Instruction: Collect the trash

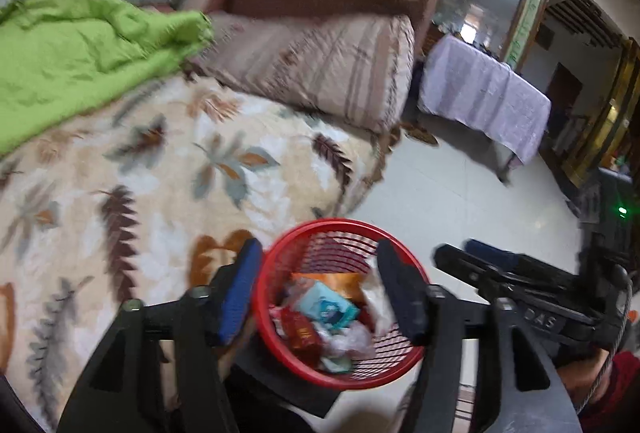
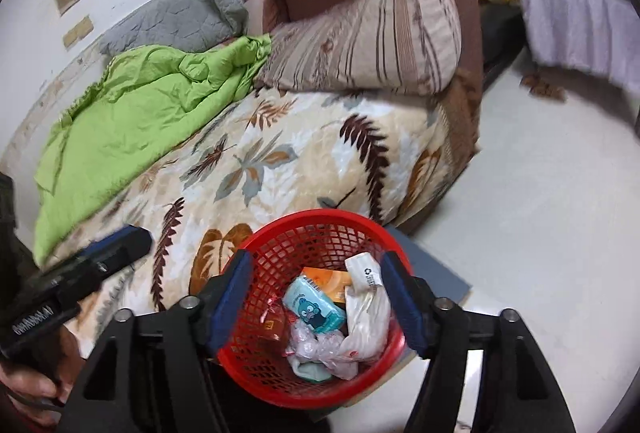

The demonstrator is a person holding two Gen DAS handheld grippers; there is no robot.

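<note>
A red mesh basket (image 1: 344, 223) (image 2: 320, 215) stands on the floor beside the bed. It holds trash: a teal tissue pack (image 2: 314, 307) (image 1: 328, 307), an orange packet (image 2: 326, 279), a white plastic bag (image 2: 368, 313) and crumpled clear wrap (image 2: 316, 347). My left gripper (image 1: 320, 293) hangs over the basket, open, with nothing pressed between its blue pads. My right gripper (image 2: 316, 289) is also above the basket, open and holding nothing. Each gripper shows in the other's view: the right one (image 1: 460, 251) beside the basket's right, the left one (image 2: 132, 239) over the blanket.
The leaf-print blanket (image 2: 280, 161) covers the bed, with a green quilt (image 2: 132, 113), a striped pillow (image 2: 380, 33) and a grey pillow (image 2: 180, 17) on it. A lilac-draped table (image 1: 480, 89) stands across the white floor (image 2: 540, 213). A grey mat (image 2: 436, 265) lies under the basket.
</note>
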